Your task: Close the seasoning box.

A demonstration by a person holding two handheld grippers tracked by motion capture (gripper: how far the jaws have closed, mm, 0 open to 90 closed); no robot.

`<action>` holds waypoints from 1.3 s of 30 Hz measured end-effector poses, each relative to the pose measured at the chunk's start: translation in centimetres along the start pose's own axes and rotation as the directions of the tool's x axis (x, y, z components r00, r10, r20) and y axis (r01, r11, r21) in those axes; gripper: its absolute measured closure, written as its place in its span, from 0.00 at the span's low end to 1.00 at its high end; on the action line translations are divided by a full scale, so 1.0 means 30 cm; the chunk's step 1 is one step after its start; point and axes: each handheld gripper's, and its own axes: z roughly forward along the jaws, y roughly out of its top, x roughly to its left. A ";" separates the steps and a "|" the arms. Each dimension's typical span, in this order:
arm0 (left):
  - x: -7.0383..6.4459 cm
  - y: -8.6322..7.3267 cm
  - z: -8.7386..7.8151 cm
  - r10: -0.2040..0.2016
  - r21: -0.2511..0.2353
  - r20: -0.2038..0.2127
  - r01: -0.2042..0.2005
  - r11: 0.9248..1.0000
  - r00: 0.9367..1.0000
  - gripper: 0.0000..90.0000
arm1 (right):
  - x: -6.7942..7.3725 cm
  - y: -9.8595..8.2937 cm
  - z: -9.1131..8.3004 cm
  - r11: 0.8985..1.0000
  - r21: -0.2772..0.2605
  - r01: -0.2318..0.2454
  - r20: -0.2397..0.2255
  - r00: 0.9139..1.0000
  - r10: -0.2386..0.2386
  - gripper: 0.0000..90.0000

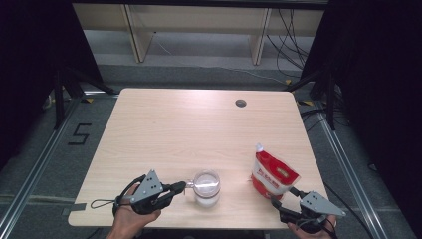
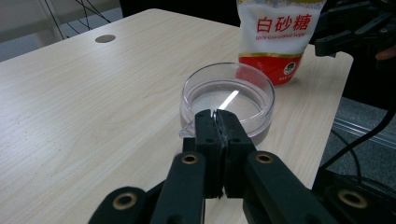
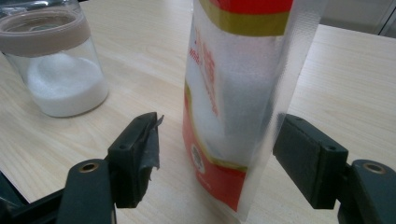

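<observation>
Holding the glass jar (image 1: 206, 186) by its small handle, my left gripper (image 1: 180, 187) is squeezing with its jaws pressed tight together, low in the middle of the high view. My right gripper (image 1: 276, 203) is waiting with its 2 jaws spread wide, 1 on each side of the sugar bag (image 1: 271, 173), not touching it, low on the right. I am seeing white sugar sitting in the bottom of the jar (image 3: 55, 65) already, so I am guessing some pouring is done. Grabbing the bag (image 3: 243, 100) is what I am thinking comes next. I am not making out whether the bag's top is cut, and its top edge is cut off in both gripper views.
</observation>
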 end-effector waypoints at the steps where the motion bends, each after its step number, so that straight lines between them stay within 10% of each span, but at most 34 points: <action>1: 0.000 0.000 -0.002 0.004 0.008 -0.004 -0.004 1.000 1.000 0.95 | 0.001 0.001 -0.004 1.000 0.000 0.000 0.010 1.000 0.000 0.36; 12: 0.006 -0.026 -0.006 0.037 0.021 0.006 -0.037 0.999 0.999 0.62 | -0.003 0.002 -0.005 1.000 -0.002 0.016 0.009 1.000 -0.016 0.36; 20: 0.022 -0.042 -0.021 -0.013 0.014 -0.017 0.013 1.000 1.000 0.39 | -0.003 0.003 -0.004 1.000 -0.001 0.018 0.007 1.000 -0.018 0.36; 39: 0.043 -0.107 -0.042 -0.068 0.051 -0.049 0.070 0.996 0.997 0.33 | -0.003 0.003 -0.003 1.000 -0.001 0.021 0.000 1.000 -0.021 0.36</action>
